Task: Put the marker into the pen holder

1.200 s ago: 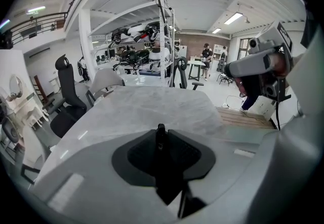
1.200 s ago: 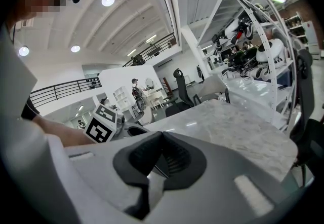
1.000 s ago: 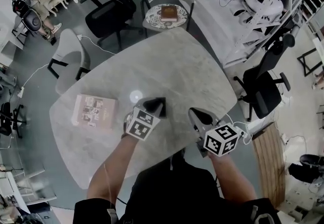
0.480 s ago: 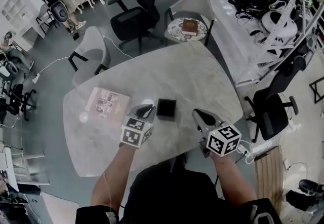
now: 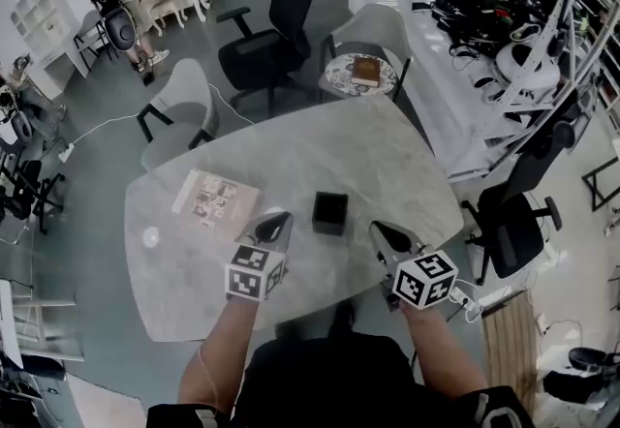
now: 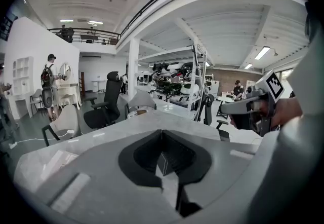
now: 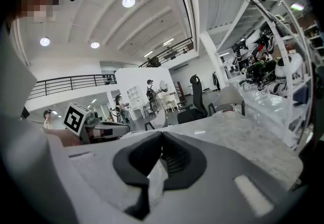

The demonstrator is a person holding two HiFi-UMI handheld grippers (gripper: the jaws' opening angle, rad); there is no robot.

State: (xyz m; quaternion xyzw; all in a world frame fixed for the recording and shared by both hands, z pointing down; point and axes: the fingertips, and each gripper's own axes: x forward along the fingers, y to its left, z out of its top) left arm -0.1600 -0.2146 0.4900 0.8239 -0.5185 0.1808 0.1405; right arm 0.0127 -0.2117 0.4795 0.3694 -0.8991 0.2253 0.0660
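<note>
No marker in any view, so I can't place it. Pen holder (image 5: 329,213) is a black open-top box on the marble tabletop (image 5: 320,140), just ahead of and between the two grippers. Left gripper (image 5: 276,221): fingers closed tip to tip, nothing held. Right gripper (image 5: 384,229): same, tips meeting, empty. Both hover low over the near edge. Expect the marker to be light, stiff and smooth, and a round barrel likely rolls, so take it mid-barrel, fingers across the axis, and drop it in end first. The holder looks light enough to slide if bumped. Head view gives the layout, including a booklet (image 5: 215,201) left of the holder. Left gripper view shows the holder through the gap under its own fingertips, so it's lined up. Right gripper view shows only bare marble there, plus the left gripper off to the side.
</note>
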